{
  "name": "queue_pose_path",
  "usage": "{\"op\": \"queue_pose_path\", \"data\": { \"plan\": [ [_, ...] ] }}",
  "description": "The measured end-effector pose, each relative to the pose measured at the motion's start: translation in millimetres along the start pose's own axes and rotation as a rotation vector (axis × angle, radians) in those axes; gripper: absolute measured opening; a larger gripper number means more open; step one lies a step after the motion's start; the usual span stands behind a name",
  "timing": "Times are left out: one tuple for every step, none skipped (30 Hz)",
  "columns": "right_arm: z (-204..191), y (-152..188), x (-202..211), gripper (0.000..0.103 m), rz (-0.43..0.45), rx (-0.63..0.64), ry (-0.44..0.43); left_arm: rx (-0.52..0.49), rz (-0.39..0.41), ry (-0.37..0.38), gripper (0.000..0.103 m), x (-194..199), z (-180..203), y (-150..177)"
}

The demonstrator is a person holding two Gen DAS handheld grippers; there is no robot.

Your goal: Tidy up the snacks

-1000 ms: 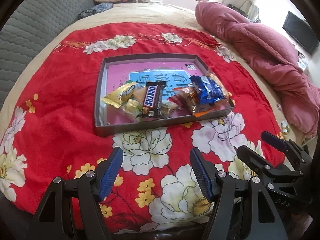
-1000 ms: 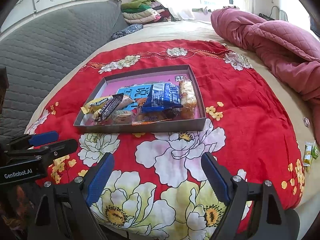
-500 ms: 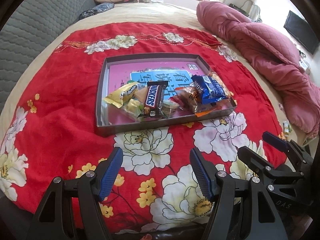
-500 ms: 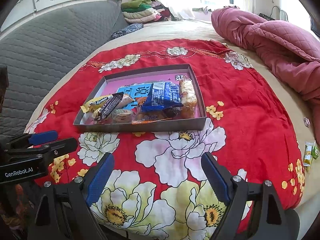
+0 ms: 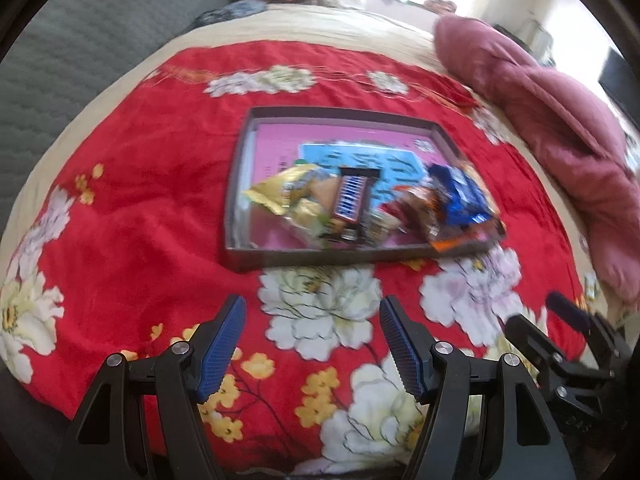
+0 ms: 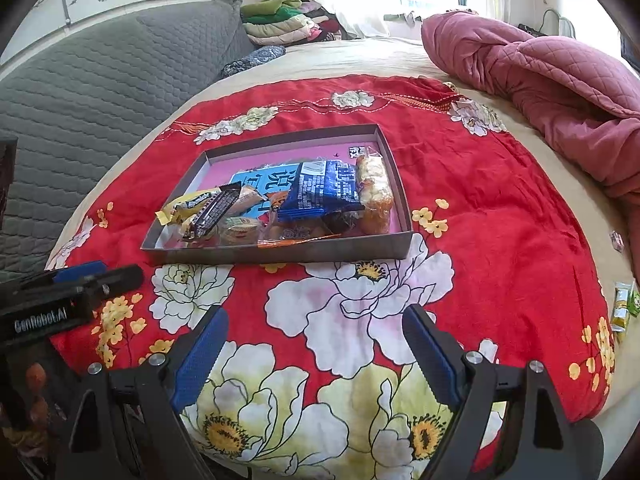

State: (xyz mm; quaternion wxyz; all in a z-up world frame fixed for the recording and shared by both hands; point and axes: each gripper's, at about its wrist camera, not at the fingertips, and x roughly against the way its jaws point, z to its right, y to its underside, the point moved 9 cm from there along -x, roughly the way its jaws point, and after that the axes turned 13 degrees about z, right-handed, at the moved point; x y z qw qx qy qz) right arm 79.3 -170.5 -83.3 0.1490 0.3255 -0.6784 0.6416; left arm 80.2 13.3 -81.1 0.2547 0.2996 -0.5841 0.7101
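Note:
A shallow grey box (image 6: 288, 254) with a pink floor lies on the red flowered cloth (image 6: 500, 216). Its near half holds several wrapped snacks: a blue packet (image 6: 320, 190), a yellow packet (image 6: 186, 204), a dark chocolate bar (image 6: 210, 212) and a clear pack of orange cakes (image 6: 374, 190). In the left wrist view, which is blurred, the same box (image 5: 304, 258) shows the bar (image 5: 352, 200) and the blue packet (image 5: 460, 196). My left gripper (image 5: 312, 344) hangs open over the cloth short of the box, nothing between its fingers. My right gripper (image 6: 316, 356) is open and empty too.
A bunched pink quilt (image 6: 560, 92) lies at the right of the bed. A grey padded headboard (image 6: 80, 92) runs along the left, folded clothes (image 6: 280, 20) behind. Small green and yellow packets (image 6: 624, 304) sit off the cloth at the right edge. Each gripper shows in the other's view.
The left wrist view has rolled slightly and gone blurry, with the box shifted up and right in the picture. The right wrist view is unchanged. Both grippers stay open.

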Motion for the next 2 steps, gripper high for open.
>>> {"op": "queue_pose_path", "data": {
  "plan": [
    [1.9, -0.1, -2.2, 0.088, 0.000, -0.006, 0.002, 0.015, 0.005, -0.008, 0.071, -3.9, -7.1, -2.6],
    [4.7, -0.7, -4.7, 0.088, 0.001, -0.013, -0.001, 0.020, 0.008, -0.020, 0.071, -7.4, -12.4, -4.9]
  ]
}}
